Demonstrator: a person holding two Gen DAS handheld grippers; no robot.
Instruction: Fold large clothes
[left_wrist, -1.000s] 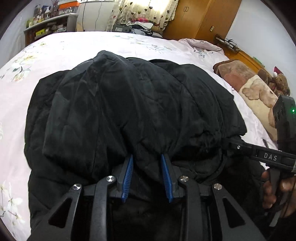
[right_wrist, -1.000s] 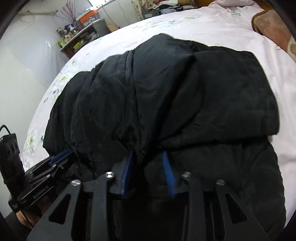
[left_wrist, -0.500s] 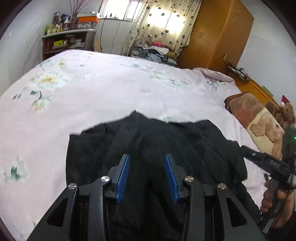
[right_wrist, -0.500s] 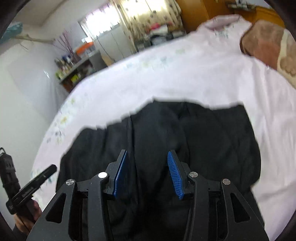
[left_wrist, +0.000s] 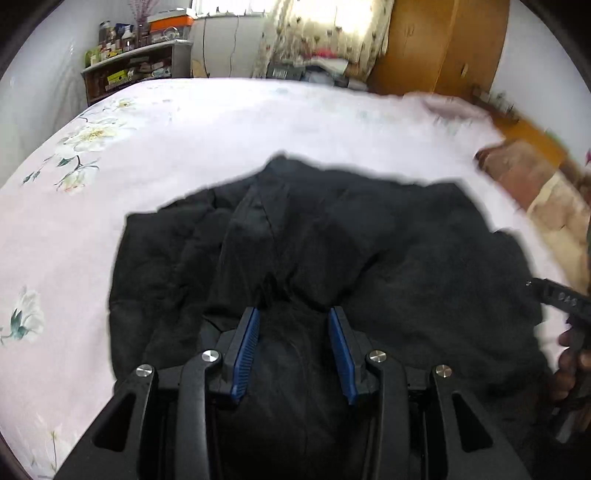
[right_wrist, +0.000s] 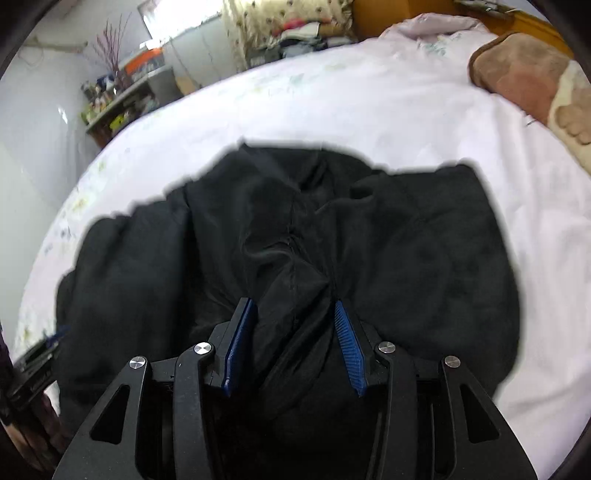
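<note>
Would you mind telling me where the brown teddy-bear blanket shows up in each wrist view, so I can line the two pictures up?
Left wrist view: the brown blanket lies blurred at the right edge, right of the black coat.
Right wrist view: it sits in the upper right corner.
Shared landmark: the cluttered shelf, upper left in both.

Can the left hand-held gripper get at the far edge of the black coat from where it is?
Probably yes. The left hand-held gripper stands open over the black coat, and nothing lies on the bed between it and the far edge.
</note>
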